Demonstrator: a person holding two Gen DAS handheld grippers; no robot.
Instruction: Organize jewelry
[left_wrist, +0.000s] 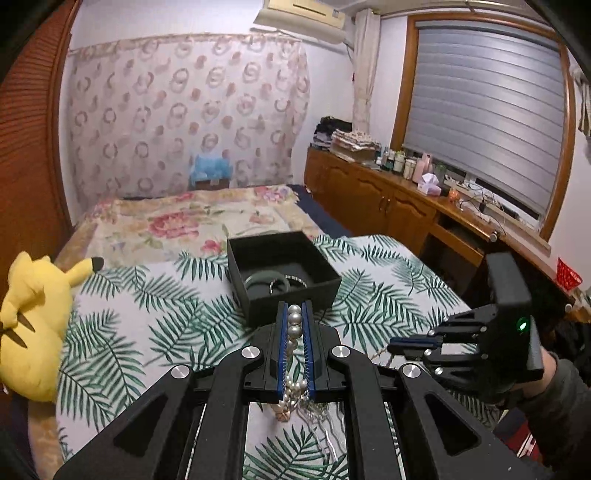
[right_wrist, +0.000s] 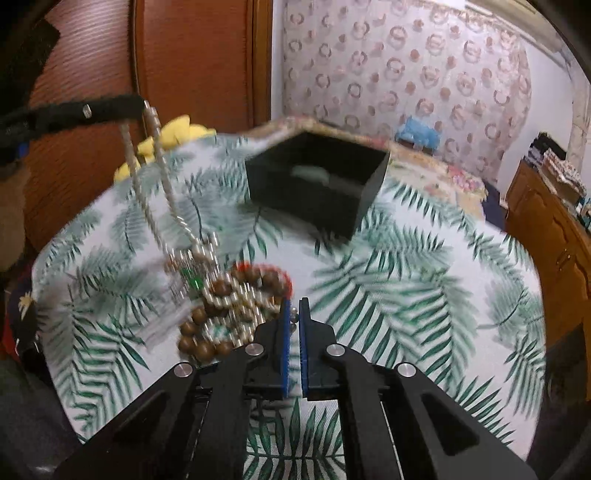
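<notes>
My left gripper (left_wrist: 294, 307) is shut on a pearl necklace (left_wrist: 294, 320), whose pearls sit between the blue pads while the rest hangs below. In the right wrist view that strand (right_wrist: 162, 177) drops from the left gripper (right_wrist: 138, 103) to a tangled jewelry pile (right_wrist: 229, 302) with a brown wooden bead bracelet (right_wrist: 201, 343). My right gripper (right_wrist: 294, 314) is shut on a thin silver bead chain (right_wrist: 293, 316) at the pile's edge. The open black box (left_wrist: 328, 291) lies beyond and holds a green bangle (left_wrist: 258, 282). The right gripper (left_wrist: 393, 345) is low right in the left wrist view.
A palm-leaf cloth (left_wrist: 147, 314) covers the work surface, with a floral bedspread (left_wrist: 177, 221) behind it. A yellow plush toy (left_wrist: 33, 317) sits at the left edge. A wooden cabinet (left_wrist: 380, 199) with bottles runs along the right wall. A sleeve (left_wrist: 554, 402) holds the right gripper.
</notes>
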